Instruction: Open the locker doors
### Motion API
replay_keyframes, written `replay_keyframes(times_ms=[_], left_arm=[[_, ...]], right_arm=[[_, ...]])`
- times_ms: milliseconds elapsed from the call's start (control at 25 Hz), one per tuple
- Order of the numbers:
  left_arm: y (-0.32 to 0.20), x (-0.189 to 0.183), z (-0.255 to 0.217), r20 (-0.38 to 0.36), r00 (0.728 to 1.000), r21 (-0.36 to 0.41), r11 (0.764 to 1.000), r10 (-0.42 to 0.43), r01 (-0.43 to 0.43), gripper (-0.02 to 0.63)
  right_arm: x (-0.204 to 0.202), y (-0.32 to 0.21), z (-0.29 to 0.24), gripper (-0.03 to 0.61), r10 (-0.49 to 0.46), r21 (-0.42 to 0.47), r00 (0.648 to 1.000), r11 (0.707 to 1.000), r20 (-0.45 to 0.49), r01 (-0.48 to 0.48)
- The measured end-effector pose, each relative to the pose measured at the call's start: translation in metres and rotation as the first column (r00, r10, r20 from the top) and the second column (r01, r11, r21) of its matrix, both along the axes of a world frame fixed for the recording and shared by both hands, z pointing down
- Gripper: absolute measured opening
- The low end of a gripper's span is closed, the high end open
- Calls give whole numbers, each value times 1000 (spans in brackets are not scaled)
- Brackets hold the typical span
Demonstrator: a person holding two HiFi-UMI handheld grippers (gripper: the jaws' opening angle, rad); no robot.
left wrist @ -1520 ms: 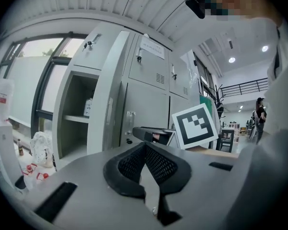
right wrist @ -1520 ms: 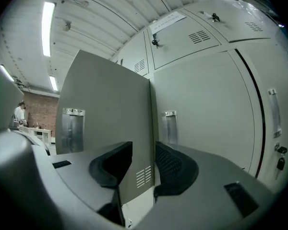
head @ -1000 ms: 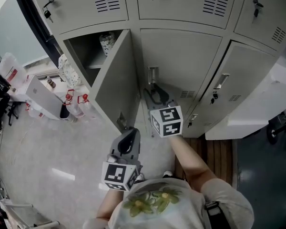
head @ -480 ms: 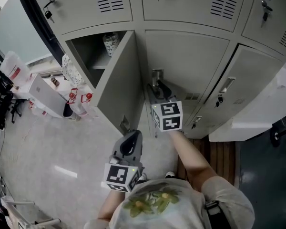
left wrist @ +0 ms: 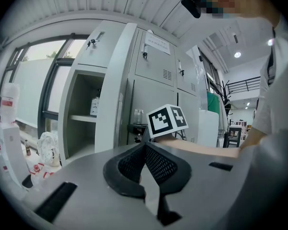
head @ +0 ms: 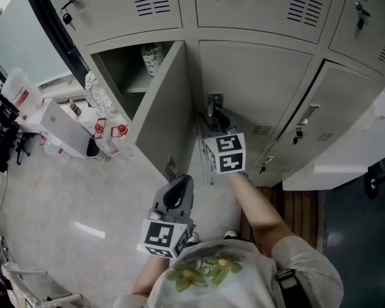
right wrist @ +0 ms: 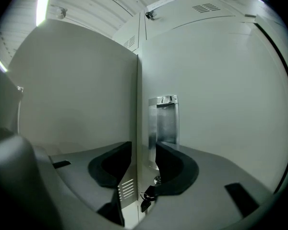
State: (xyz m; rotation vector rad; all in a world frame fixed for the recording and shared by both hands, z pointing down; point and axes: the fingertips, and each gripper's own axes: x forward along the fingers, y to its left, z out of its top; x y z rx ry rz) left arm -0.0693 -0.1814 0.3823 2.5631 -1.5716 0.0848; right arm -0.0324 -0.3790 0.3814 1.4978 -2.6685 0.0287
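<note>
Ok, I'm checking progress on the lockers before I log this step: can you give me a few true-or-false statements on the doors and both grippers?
The lower left locker door stands open. True.
The left gripper has its jaws wide apart. False: they are together, with nothing between them.
The right gripper is at the metal handle, jaws apart. True.
The middle lower door is swung open. False: it is shut.

six locker doors [head: 256, 88], two claws [head: 174, 192] [head: 213, 120]
</note>
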Motion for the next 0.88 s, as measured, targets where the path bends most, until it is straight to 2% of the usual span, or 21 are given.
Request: replay_keyframes(times_ms=[200, 400, 880], left_arm=[[2, -2, 1, -15, 1000, -5, 1000, 5, -5, 28], [7, 0, 7, -22, 999, -44, 999, 25, -26, 28], [17, 1, 8, -22, 998, -43, 998, 51, -52, 28]], right_arm=[[2, 6, -1, 150, 15, 11, 1000, 1000, 0, -15], [3, 16, -1, 150, 36, 17, 999, 999, -3, -36], [12, 39, -1, 118, 77, 36, 997, 996, -11, -76]])
